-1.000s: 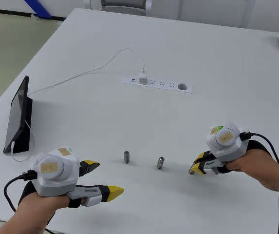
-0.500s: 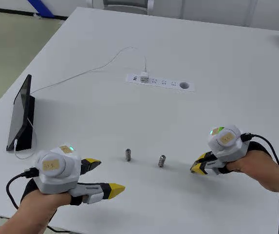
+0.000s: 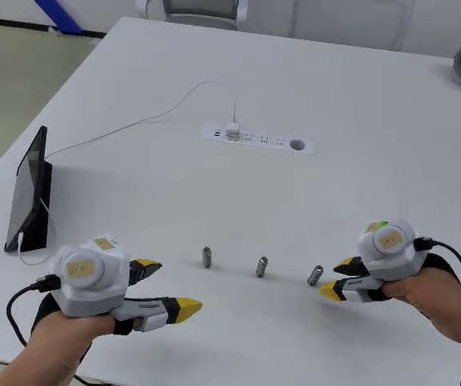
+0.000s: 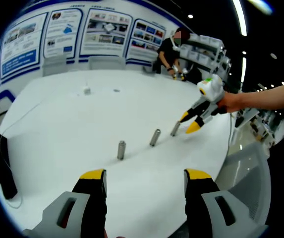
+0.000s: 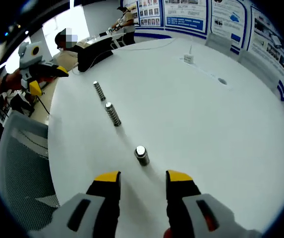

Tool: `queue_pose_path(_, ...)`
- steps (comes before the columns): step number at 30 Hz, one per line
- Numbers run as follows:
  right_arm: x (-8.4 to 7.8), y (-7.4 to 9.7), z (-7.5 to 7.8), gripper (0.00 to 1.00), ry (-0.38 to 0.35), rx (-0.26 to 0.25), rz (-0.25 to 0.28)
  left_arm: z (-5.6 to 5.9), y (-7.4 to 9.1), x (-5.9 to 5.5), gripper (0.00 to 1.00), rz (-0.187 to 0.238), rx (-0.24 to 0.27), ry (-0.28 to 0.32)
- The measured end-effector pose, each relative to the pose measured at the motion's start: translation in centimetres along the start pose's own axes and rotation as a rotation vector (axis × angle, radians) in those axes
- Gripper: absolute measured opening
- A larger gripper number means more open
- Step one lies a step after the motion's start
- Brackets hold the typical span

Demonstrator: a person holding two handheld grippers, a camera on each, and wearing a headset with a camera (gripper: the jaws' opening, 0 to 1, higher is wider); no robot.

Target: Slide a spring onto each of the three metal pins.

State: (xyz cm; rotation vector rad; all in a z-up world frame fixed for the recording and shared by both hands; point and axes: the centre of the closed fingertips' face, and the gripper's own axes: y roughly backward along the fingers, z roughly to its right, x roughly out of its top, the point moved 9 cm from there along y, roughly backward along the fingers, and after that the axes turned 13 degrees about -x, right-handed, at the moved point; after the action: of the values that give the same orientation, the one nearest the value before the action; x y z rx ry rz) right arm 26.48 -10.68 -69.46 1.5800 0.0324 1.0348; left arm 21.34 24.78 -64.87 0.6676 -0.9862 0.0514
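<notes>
Jaws on our right gripper (image 5: 142,176) stand apart and empty. Just ahead of their yellow tips, not touching them, the nearest small steel pin (image 5: 142,155) stands on the white table (image 5: 206,124), seemingly already sleeved in its dark wire spring (image 3: 315,276). Beyond it the second spring-wrapped pin (image 5: 113,114) and the third spring-wrapped pin (image 5: 99,90) line up toward our left gripper (image 4: 145,174), also spread and holding nothing, well short of the row. We judge these springs light, slick and quick to roll, and the free-standing pins easy to topple, so any hold belongs gently across the mid-coils.
</notes>
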Motion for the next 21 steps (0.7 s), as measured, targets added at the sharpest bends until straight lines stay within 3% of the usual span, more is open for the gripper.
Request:
queue_pose_path(7, -2.0, 0.7, -1.2, 0.48, -0.085, -0.044, 0.042, -0.2, 0.2, 0.0, 0.65, 0.012, 0.007, 0.015)
queue_pose_path(15, -2.3, 1.1, -2.5, 0.51, -0.217, -0.057, 0.109, 0.0, 0.2, -0.1, 0.65, 0.016, 0.007, 0.025)
queue_pose_path(21, -2.0, 1.5, -3.2, 0.53, -0.244, -0.066, 0.147, 0.2, 0.2, -0.1, 0.65, 0.017, 0.008, 0.025)
